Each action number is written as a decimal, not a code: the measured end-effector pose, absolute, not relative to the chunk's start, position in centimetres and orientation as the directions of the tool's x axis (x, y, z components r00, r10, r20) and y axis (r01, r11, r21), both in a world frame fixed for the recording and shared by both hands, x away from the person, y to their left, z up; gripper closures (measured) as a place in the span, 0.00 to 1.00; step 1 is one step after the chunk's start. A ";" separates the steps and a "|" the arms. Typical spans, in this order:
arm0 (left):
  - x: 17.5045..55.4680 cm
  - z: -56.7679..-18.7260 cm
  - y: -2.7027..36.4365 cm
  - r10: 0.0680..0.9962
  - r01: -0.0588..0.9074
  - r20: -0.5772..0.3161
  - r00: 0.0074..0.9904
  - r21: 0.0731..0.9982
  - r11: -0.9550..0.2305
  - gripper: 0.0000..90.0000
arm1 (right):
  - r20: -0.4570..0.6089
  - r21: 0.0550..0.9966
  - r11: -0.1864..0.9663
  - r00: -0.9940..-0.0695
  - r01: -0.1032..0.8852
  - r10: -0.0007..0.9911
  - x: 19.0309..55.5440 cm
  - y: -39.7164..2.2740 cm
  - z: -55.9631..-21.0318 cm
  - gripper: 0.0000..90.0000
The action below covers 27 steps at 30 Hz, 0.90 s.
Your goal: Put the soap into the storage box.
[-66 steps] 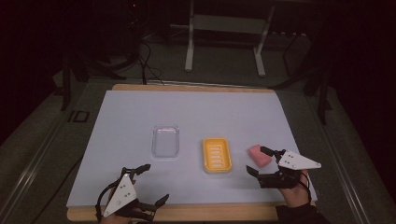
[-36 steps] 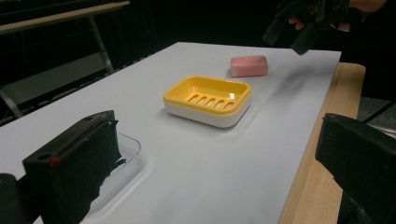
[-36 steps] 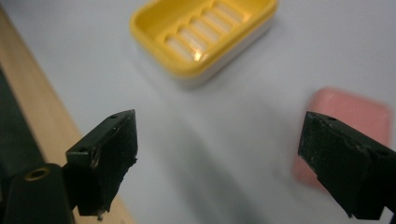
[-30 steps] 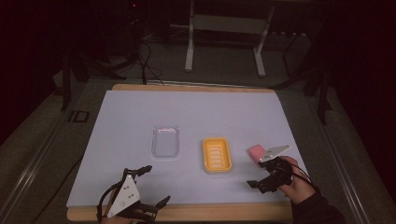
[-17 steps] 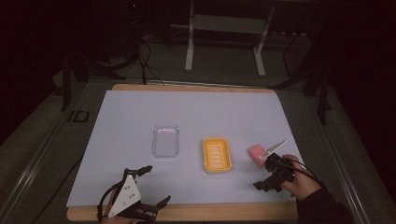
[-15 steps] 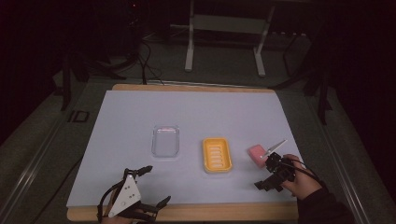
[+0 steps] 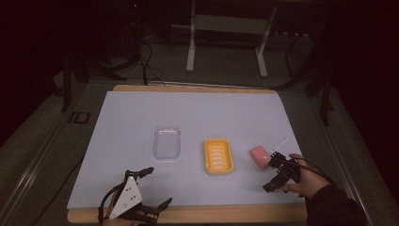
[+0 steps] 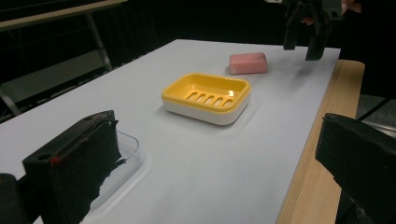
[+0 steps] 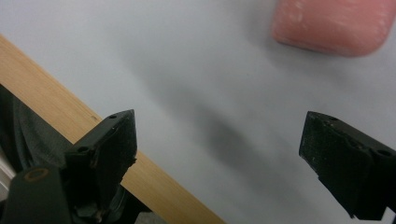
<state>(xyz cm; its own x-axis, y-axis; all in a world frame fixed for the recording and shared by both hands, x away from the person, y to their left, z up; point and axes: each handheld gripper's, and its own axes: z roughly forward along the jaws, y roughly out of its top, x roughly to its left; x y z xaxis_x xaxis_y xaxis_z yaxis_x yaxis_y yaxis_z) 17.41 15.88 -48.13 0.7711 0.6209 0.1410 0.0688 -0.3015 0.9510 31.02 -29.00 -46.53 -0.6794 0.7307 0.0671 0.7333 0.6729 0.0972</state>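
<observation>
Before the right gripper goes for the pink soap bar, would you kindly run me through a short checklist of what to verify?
1. Right gripper jaws open wide: ok.
2. Pink soap bar free on the white table cover, nothing on top of it: ok.
3. Soap between the jaws: not ok; in the right gripper view it lies ahead of them, off to one side.
4. Yellow soap dish empty, ready to receive: ok.
5. Left gripper out of the way at the near edge: ok.
6. Soap slipperiness: cannot tell.
</observation>
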 end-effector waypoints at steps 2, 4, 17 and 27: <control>17.4 -48.1 15.9 0.621 0.070 0.141 0.771 0.951 -0.302 0.00 | 0.085 0.072 0.661 -0.665 0.747 0.742 31.3 -29.1 -46.5 0.13; 17.4 -48.1 15.8 0.620 0.069 0.140 0.772 0.951 -0.301 0.00 | 0.084 0.042 0.639 -0.640 0.768 0.764 31.5 -29.3 -46.4 0.15; 17.5 -48.2 15.8 0.616 0.073 0.141 0.775 0.948 -0.309 0.00 | 0.068 -0.061 0.573 -0.569 0.817 0.819 33.3 -30.5 -46.7 0.16; 17.5 -48.2 15.8 0.616 0.074 0.140 0.775 0.948 -0.309 0.00 | 0.016 -0.073 0.532 -0.532 0.844 0.846 35.5 -30.6 -46.3 0.21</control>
